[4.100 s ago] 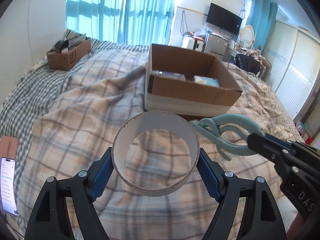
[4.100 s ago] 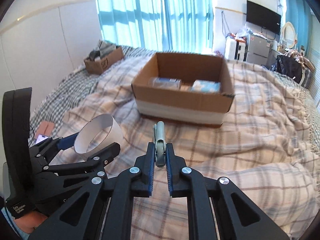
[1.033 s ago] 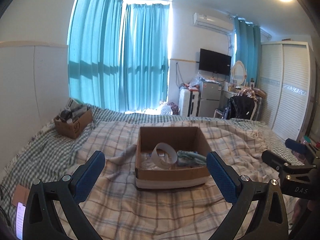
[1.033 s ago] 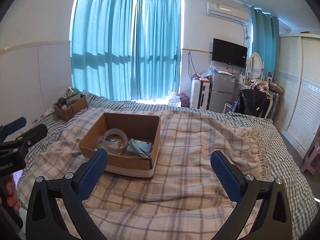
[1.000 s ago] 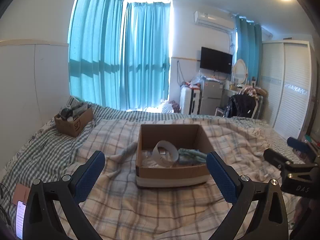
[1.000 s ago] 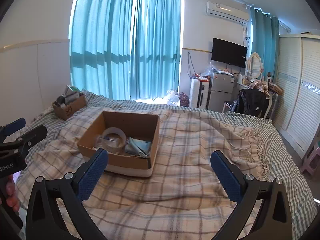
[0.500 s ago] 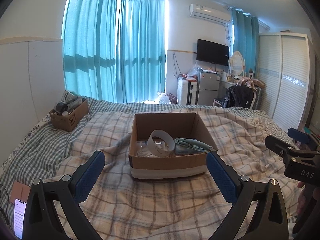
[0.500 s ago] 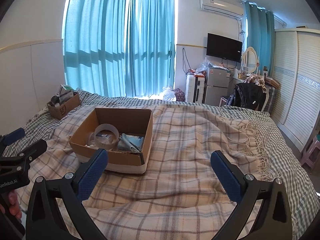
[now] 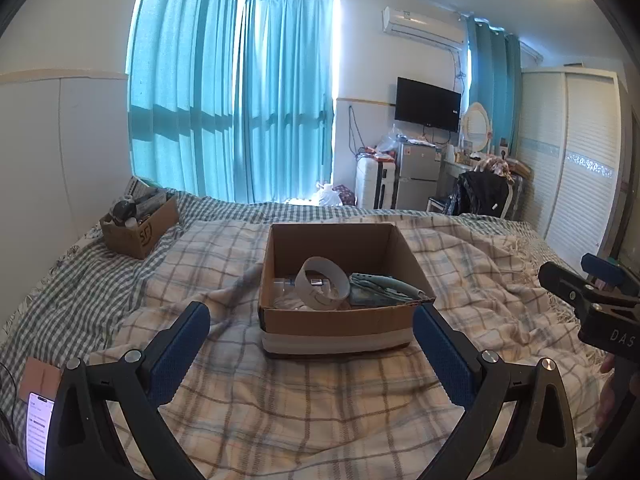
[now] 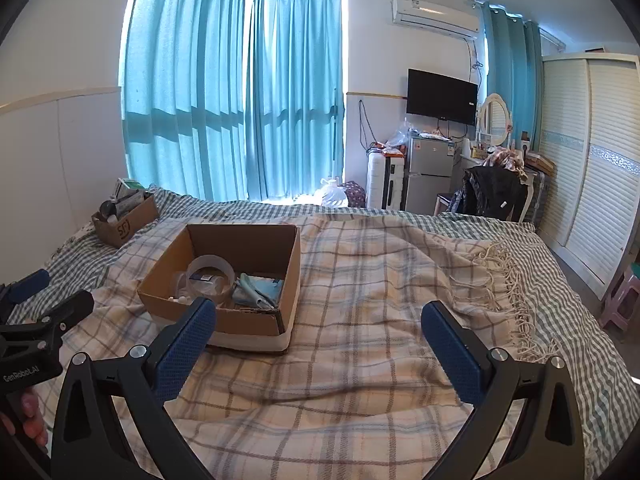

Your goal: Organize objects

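An open cardboard box (image 9: 336, 322) sits on the plaid blanket in the middle of the bed; it also shows in the right wrist view (image 10: 224, 316). Inside it lie a white tape ring (image 9: 323, 289) (image 10: 211, 275), a pale teal clip (image 9: 386, 285) (image 10: 254, 293) and some clear packets. My left gripper (image 9: 310, 346) is open and empty, held back from the box's near side. My right gripper (image 10: 318, 346) is open and empty, to the right of the box above the blanket.
A smaller cardboard box (image 9: 138, 226) full of items stands at the bed's far left. A lit phone (image 9: 38, 432) lies at the left edge. A fridge, a suitcase and a chair (image 10: 494, 194) stand beyond the bed, a wardrobe (image 10: 592, 168) at the right.
Four seconds ago the left gripper held the tape ring and the right held the clip; both now lie in the box. Over the last second both open grippers have drifted slightly nearer the box.
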### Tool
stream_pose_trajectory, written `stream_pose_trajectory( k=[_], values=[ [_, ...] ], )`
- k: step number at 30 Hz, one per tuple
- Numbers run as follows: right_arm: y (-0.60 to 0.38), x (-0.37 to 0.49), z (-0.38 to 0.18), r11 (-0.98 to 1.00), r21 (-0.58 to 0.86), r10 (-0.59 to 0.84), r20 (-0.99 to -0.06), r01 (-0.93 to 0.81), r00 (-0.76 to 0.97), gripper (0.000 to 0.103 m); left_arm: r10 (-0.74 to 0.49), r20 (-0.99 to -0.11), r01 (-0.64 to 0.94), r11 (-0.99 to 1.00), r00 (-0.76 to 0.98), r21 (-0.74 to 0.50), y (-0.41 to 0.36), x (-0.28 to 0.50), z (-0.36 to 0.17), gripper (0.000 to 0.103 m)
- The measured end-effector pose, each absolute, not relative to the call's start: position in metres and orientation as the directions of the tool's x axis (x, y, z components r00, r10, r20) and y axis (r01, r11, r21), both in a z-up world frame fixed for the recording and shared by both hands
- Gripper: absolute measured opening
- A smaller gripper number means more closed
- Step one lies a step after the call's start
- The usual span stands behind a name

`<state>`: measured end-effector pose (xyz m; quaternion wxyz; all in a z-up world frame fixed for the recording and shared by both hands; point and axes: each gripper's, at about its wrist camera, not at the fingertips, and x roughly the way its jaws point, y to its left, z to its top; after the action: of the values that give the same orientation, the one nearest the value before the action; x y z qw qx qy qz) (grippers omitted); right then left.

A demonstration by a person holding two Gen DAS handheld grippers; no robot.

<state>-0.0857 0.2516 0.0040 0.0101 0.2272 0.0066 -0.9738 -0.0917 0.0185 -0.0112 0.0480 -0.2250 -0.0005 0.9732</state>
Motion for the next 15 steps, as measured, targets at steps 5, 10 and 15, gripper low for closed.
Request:
stream_pose_trajectory(
  k=[5, 10, 15],
  values=[
    [0.2537, -0.0847, 0.0063, -1.000, -0.001, -0.021, -0.431, 0.023, -0.902, 0.103, 0.094, -0.439, -0.099, -0.995, -0.894, -0.012, 0.0236, -0.0928, -0.0106, 0.103],
    [0.2548, -0.0864, 0.0044, -1.000, 0.001, -0.017, -0.436, 0.019, -0.900, 0.103, 0.095, -0.447, -0.100, -0.995, -0.890, -0.012, 0.0243, -0.0940, -0.0125, 0.103],
    [0.2525, -0.0866, 0.0042, -1.000, -0.003, -0.018, -0.438, 0.022, -0.899, 0.103, 0.102, -0.454, -0.101, -0.995, -0.885, -0.026, 0.0234, -0.0940, -0.0144, 0.103]
  ],
)
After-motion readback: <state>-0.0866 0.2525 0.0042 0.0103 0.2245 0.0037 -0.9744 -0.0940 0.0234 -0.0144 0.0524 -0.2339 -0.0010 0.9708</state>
